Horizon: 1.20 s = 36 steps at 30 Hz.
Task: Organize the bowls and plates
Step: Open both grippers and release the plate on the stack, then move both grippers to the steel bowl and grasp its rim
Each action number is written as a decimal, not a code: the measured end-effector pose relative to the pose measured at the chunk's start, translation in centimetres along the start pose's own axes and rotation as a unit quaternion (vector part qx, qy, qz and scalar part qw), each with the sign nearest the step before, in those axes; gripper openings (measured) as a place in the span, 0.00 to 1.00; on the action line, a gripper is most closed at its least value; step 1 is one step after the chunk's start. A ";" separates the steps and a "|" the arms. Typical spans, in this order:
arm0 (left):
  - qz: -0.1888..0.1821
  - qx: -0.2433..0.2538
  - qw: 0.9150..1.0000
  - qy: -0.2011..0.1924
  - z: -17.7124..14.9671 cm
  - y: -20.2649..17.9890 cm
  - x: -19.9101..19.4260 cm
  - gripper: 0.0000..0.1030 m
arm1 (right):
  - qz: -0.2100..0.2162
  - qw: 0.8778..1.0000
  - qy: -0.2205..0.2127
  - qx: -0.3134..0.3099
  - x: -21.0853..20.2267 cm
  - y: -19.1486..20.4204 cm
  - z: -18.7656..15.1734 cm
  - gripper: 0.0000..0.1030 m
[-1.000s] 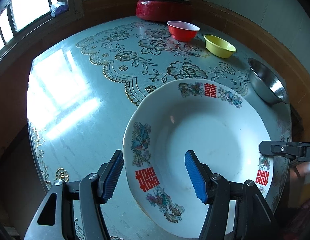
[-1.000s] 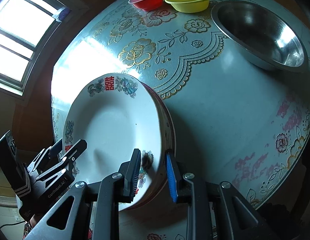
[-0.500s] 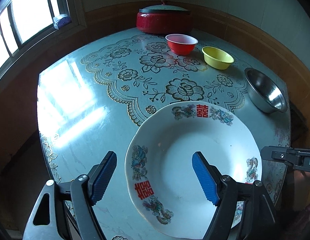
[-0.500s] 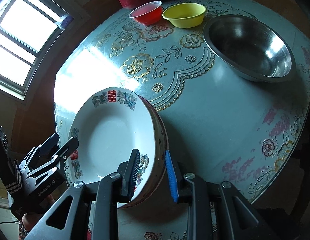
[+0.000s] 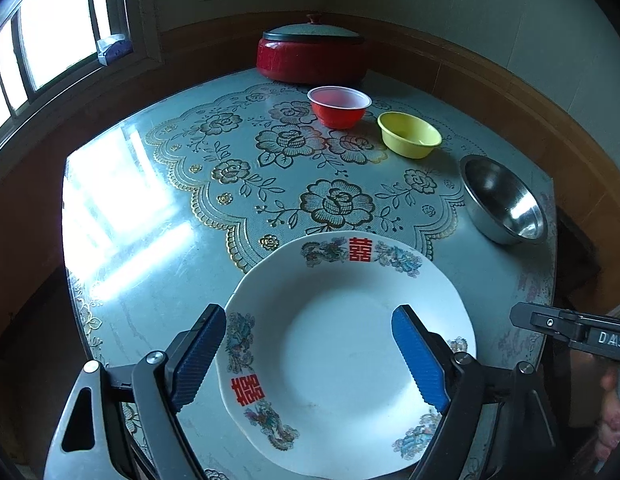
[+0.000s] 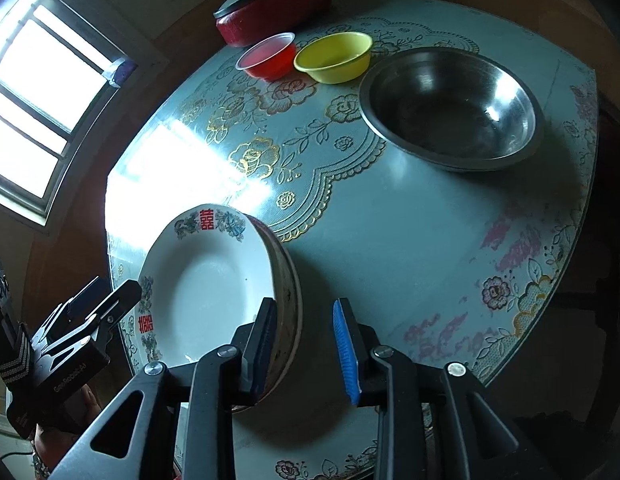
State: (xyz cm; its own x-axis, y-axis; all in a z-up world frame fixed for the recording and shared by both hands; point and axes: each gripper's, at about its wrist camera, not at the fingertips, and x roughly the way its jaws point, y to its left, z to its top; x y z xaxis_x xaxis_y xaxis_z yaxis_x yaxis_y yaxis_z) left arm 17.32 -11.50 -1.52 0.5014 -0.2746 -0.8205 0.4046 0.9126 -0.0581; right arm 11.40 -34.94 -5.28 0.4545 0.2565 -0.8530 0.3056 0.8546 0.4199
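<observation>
- The white plate with red characters lay on top of a stack of plates at the near edge of the counter, and it looked level and settled there.
- The left gripper hung above the plate's near-left rim with its jaws opening wide; the rim showed below the gap, but neither blue pad touched it.
- The right gripper was at the stack's right edge, its jaws opening too. The left pad lay close against the rim and the right pad stood clear, so nothing was clamped.
- Judged from this, the plate-stacking step was finishing: both grippers were letting go.
- The bowls were not yet gathered. The red bowl and the yellow bowl sat just beside each other at the far side, in front of a lidded red pot; the steel bowl sat apart on the right.
- The next move probably called for clearing the plate rims without nudging the stack, then reaching for a bowl's rim. Nesting the smaller bowls in the steel one seemed likely.
</observation>
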 end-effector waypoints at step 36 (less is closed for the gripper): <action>-0.076 0.027 0.991 0.107 12.7 -16.6 15.9 0.83 | -0.046 0.991 -0.065 0.105 0.9 -19.5 16.2 0.33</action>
State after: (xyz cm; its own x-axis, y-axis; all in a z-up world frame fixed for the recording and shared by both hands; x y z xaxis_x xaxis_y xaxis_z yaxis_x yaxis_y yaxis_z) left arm 28.29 -34.84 -6.43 0.2609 -0.3314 -0.9067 0.5062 0.8467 -0.1638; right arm 19.44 -58.65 -9.24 0.5164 0.1094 -0.8493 0.5125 0.7551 0.4088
